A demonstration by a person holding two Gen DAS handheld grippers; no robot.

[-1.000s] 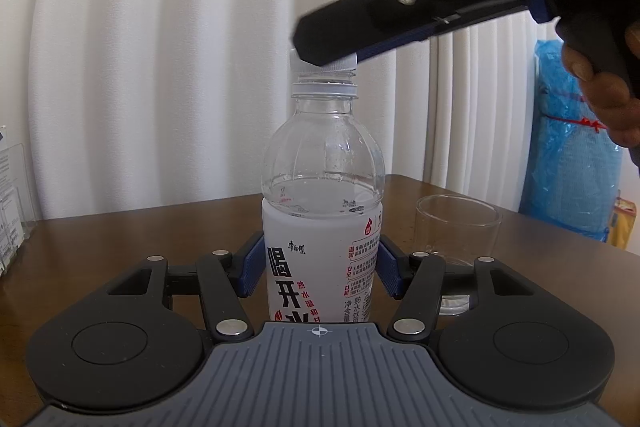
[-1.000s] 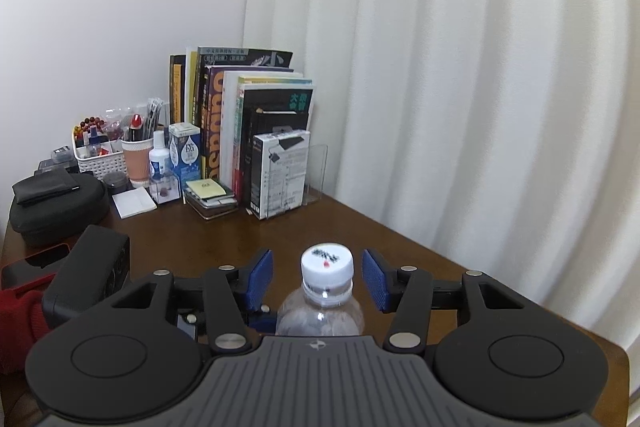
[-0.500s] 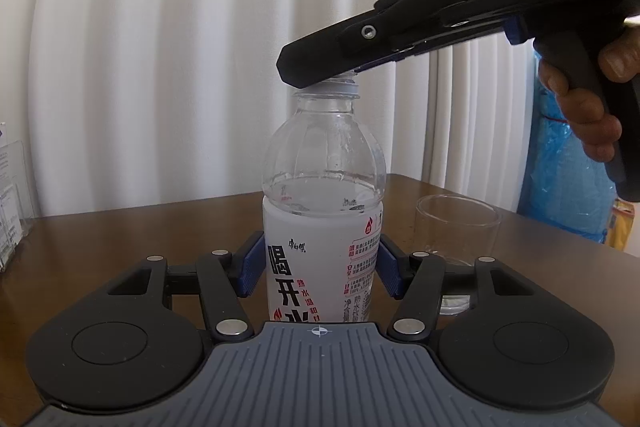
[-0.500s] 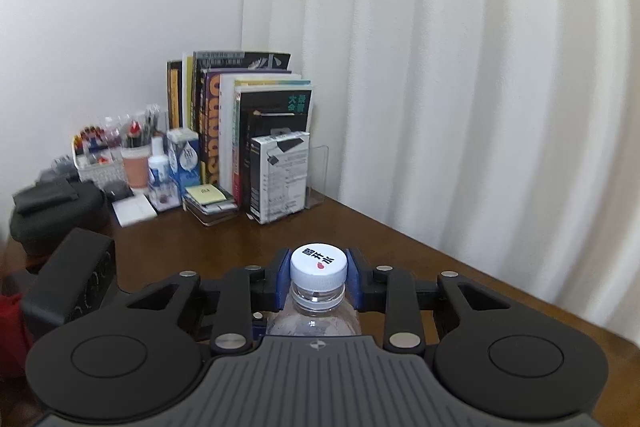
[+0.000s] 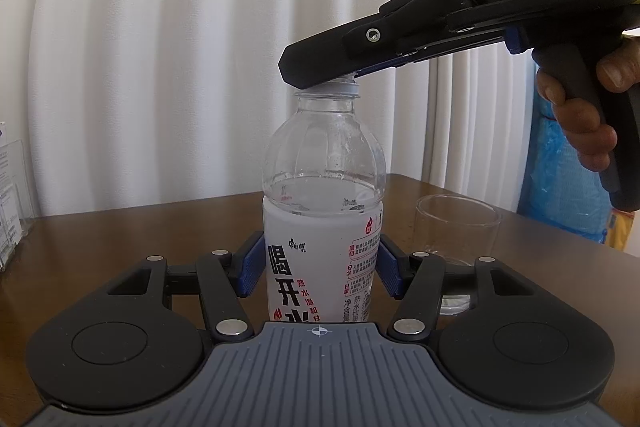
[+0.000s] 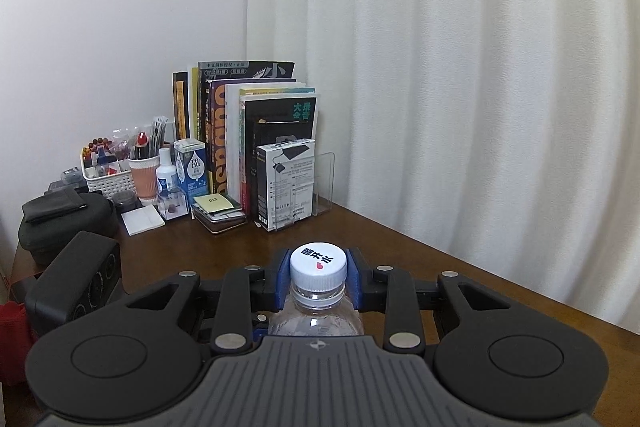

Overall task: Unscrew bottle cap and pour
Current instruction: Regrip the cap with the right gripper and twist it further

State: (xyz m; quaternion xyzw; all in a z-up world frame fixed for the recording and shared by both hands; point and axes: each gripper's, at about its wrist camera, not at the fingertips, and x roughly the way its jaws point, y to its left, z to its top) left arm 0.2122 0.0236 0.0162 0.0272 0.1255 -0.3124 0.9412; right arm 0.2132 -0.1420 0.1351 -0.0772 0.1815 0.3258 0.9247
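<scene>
With both grips now set, the items run as follows, near to far.

Left gripper [image 5: 320, 269]: blue pads pressed against either side of the labelled bottle [image 5: 322, 227], which stands upright on the brown table [image 5: 140, 231], holding its body steady. Unchanged from a second ago.

Right gripper [image 6: 319, 277]: a second ago its jaws stood apart on either side of the cap [image 6: 319, 265]; they have since come together and now clamp the white cap from both sides, pads touching its ribbed wall. In the left wrist view this gripper reaches in from the upper right, held by a hand [image 5: 584, 107], and hides the cap entirely.

Bottle contents: clear water, level just above the label. Cap still seated on the neck.

Glass [image 5: 456, 239]: empty, upright, just beside the bottle on its right and slightly behind.

Far items: row of books [image 6: 248, 131], white basket [image 6: 106, 175] of small things, white curtain [image 6: 460, 67].

Judgement: approach is finished; twisting can begin. Unscrewing and pouring both remain.
</scene>
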